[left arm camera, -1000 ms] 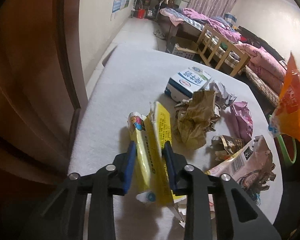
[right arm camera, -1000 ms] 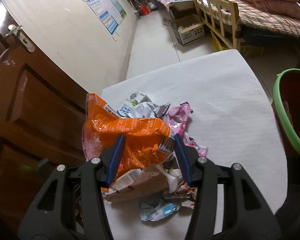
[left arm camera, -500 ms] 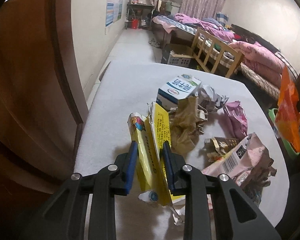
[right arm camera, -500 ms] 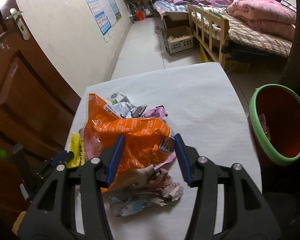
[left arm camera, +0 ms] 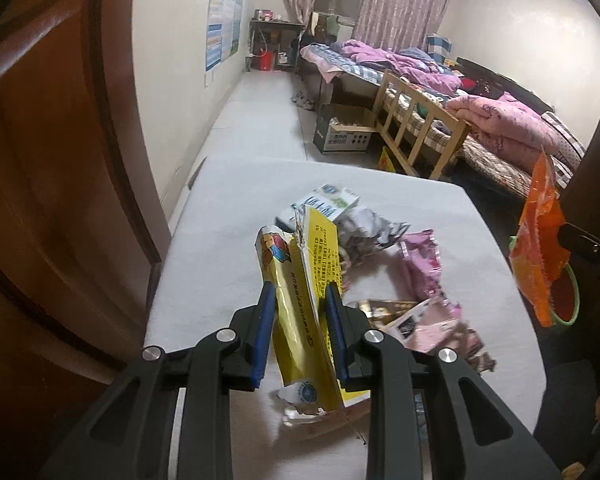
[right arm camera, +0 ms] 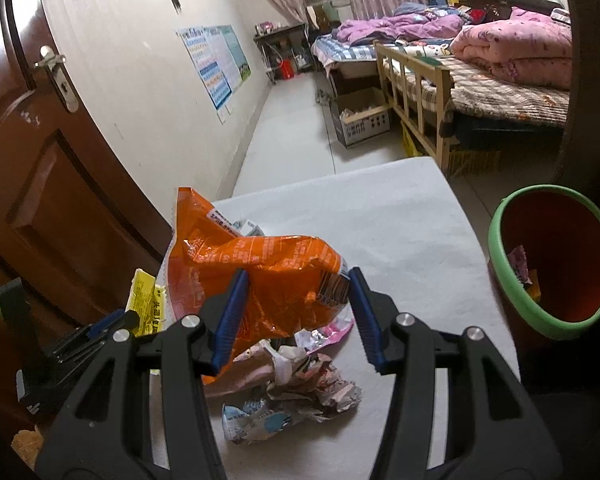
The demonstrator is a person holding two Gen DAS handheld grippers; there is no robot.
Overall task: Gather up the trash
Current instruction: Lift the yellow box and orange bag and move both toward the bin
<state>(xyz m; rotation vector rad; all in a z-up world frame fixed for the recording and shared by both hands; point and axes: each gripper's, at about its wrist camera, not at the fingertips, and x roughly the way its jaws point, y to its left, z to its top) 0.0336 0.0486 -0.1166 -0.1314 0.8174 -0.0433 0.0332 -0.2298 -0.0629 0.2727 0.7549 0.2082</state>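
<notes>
My left gripper (left arm camera: pixel 298 300) is shut on a yellow wrapper (left arm camera: pixel 304 292), held up over the white table (left arm camera: pixel 228 216). My right gripper (right arm camera: pixel 296 284) is shut on an orange snack bag (right arm camera: pixel 268 276), also lifted off the table; the same orange snack bag (left arm camera: pixel 540 248) hangs at the right edge of the left wrist view. Below lie a milk carton (left arm camera: pixel 324 204), a pink wrapper (left arm camera: pixel 420 268), a pink-brown bag (left arm camera: pixel 432 324) and crumpled paper (right arm camera: pixel 312 384). A red bin with a green rim (right arm camera: pixel 556 264) stands off the table's right side, with some wrappers inside.
A brown wooden door (left arm camera: pixel 52 184) stands close on the left of the table. Beyond the table are a cardboard box (left arm camera: pixel 346 130) on the floor and a wooden bed (left arm camera: pixel 428 120) with pink bedding.
Both grippers have risen with their wrappers. The right one has swung toward the red bin, which now shows more fully; the litter pile sits lower in both views.
</notes>
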